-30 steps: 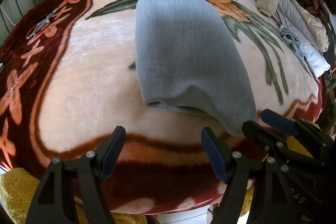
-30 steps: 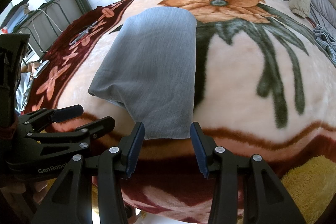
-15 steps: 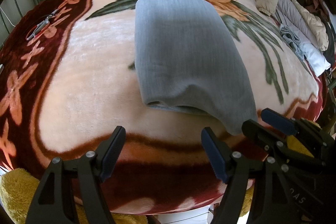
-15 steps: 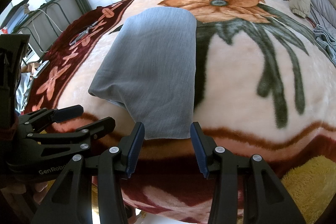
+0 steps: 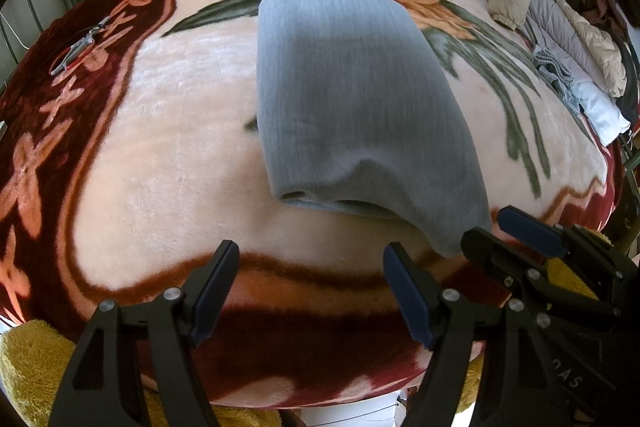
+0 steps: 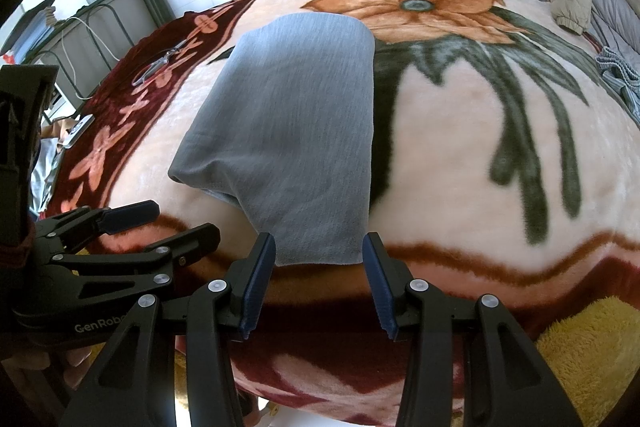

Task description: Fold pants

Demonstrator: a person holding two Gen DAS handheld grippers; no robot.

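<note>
Both grippers, left gripper and right gripper, unchanged, jaws apart, empty; we judge folded pants ahead need a further fold.

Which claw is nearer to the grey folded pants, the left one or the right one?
Right. The right claw hangs open at the near corner of the grey pants. The left claw sits open beside it, farther from the cloth.

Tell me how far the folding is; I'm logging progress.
Done: the grey pants lie folded into a compact stack on the blanket. In hand: nothing; the left gripper and right gripper are open, short of the pants. Left: perhaps flattening the puffed near edge.
</note>
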